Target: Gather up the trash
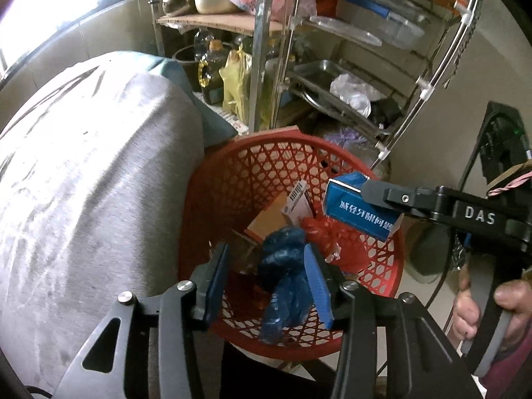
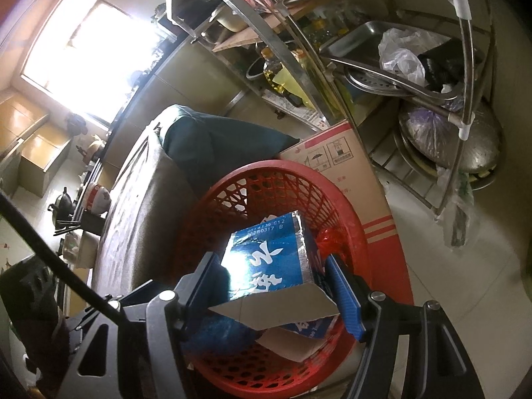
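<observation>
From the left wrist view, the red basket (image 1: 382, 259) sits on the floor, pressed between a grey-covered couch (image 1: 83, 183) and a steel rack (image 1: 349, 99). Inside it lie a brown card (image 1: 269, 219), a small white box with a barcode (image 1: 296, 202), a crumpled red wrapper (image 1: 316, 229) and clear scraps I can't make out. The left gripper (image 1: 269, 286) is spread wide over the basket's near rim, and a blue bag (image 1: 282, 282) hangs between its pads, brushing the right one; whether it is falling or caught there I cannot tell. The right gripper (image 1: 365, 196) reaches in from the right, clenched on a blue carton (image 1: 359, 212) above the basket's far-right rim. A hand (image 1: 482, 309) on its handle is cut off at the frame edge.

From the right wrist view, the right gripper (image 2: 276, 286) grips the carton (image 2: 272, 256) across its width, a torn white flap (image 2: 272, 309) jutting toward the lens. The carton hides most of the basket's (image 2: 332, 186) inside; only the red wrapper (image 2: 329, 239) and a blue blur below show. A cardboard box (image 2: 349, 166) stands right behind the basket, the rack (image 2: 415, 76) beyond it, and open tiled floor (image 2: 465, 282) lies to the right.
</observation>
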### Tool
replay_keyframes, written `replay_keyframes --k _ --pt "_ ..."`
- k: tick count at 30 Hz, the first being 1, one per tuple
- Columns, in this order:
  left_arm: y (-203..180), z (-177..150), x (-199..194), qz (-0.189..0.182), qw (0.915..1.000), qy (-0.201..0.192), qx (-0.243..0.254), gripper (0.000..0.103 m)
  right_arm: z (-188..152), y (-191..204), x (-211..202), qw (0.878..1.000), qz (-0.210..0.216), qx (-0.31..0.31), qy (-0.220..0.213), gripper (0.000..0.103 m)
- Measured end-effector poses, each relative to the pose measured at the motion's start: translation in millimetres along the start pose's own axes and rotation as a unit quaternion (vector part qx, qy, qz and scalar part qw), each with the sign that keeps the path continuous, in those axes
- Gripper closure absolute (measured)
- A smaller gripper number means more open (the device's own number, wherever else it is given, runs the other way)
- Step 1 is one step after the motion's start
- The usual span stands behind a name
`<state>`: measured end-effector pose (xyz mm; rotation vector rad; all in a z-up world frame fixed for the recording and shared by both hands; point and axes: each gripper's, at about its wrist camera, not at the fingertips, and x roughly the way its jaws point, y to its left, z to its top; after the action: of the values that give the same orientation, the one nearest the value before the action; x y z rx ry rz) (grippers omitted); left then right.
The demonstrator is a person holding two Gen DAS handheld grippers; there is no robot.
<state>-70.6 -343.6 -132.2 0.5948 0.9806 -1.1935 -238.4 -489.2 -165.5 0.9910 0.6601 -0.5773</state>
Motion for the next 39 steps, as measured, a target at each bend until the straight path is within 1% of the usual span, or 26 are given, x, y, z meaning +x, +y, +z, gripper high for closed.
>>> replay_keyframes --k 3,6,9,16,19,21,23,29,32,35,39 --pt "7 1 -12 0.007 0.9999 -0.016 0.000 0.056 1 0 0 1.000 0.005 0.004 0.002 0.033" --pt "15 4 -23 0.030 0.9990 -0.032 0.002 0.055 2 0 1 1.000 0.015 0.010 0.004 0.033" --pt "22 6 -30 0.043 0.9982 -0.041 -0.005 0.054 2 4 1 1.000 0.024 0.007 0.006 0.032" --pt "27 3 -32 0.067 0.9969 -0.040 -0.009 0.053 -1 12 1 1.000 0.026 -0.005 0.005 0.032" --pt "25 1 -31 0.076 0.9964 -0.036 -0.002 0.047 -1 13 0 1.000 0.025 -0.007 0.004 0.032" --pt "23 -1 -32 0.083 0.9958 -0.039 0.001 0.039 -1 14 -1 1.000 0.022 -0.011 0.001 0.032" --pt "22 0 -33 0.093 0.9948 -0.040 0.002 0.036 -1 15 -2 1.000 0.019 -0.014 -0.001 0.032" --pt "19 0 -44 0.120 0.9916 -0.048 0.008 0.034 -4 27 -8 0.999 -0.002 -0.043 -0.013 0.032" --pt "19 0 -52 0.127 0.9904 -0.055 0.006 0.033 -7 38 -12 0.997 -0.020 -0.072 -0.022 0.032" --pt "18 -1 -59 0.133 0.9892 -0.062 0.004 0.030 -11 47 -17 0.995 -0.034 -0.095 -0.027 0.032" --pt "13 -4 -66 0.132 0.9888 -0.069 0.011 0.028 -15 52 -23 0.993 -0.044 -0.105 -0.029 0.032"
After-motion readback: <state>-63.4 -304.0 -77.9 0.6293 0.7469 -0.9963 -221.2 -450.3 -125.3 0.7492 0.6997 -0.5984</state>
